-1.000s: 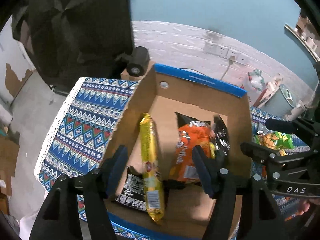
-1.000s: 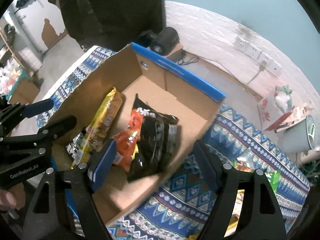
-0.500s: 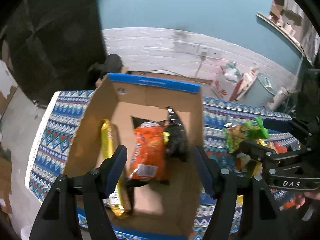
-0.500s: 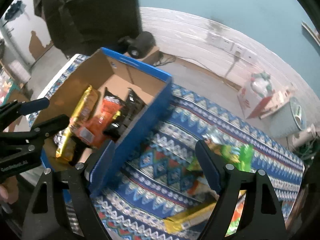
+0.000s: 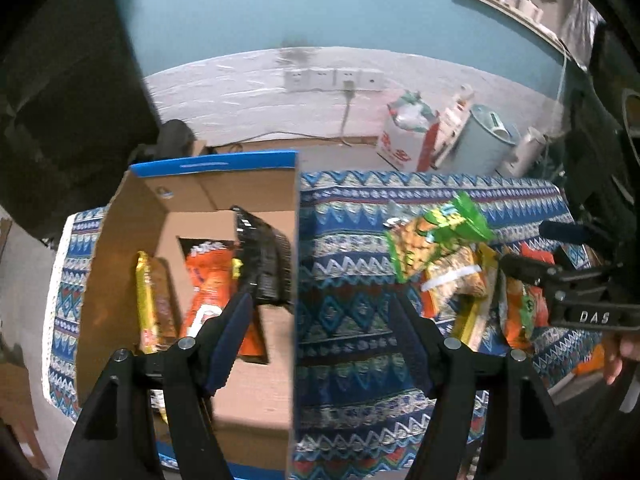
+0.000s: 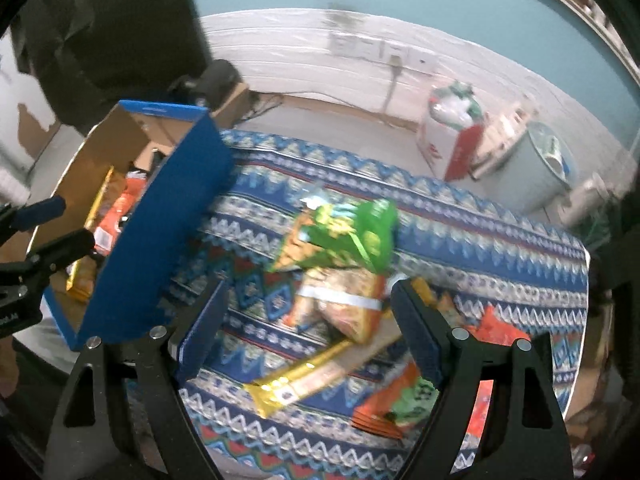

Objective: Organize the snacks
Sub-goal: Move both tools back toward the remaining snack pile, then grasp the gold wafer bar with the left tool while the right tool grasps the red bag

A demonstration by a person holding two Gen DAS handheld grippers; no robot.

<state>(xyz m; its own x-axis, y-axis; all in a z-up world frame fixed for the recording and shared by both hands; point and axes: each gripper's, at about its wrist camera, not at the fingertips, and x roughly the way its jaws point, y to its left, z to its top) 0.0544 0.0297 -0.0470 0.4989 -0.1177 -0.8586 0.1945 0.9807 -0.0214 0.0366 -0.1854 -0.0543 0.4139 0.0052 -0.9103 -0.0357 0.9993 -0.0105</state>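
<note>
Both grippers (image 5: 324, 320) (image 6: 308, 320) wide-fingered above table (image 6: 500, 232)

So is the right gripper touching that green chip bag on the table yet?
Apart. In the right wrist view the right gripper is open and empty, and the green chip bag lies on the tablecloth beyond its fingertips, with cloth visible between.

A box (image 5: 256, 408) sat at the tabletop's (image 5: 352, 364) left with snack packets (image 5: 208, 280) inside; more packets (image 6: 340, 300) lay piled to its right.
</note>
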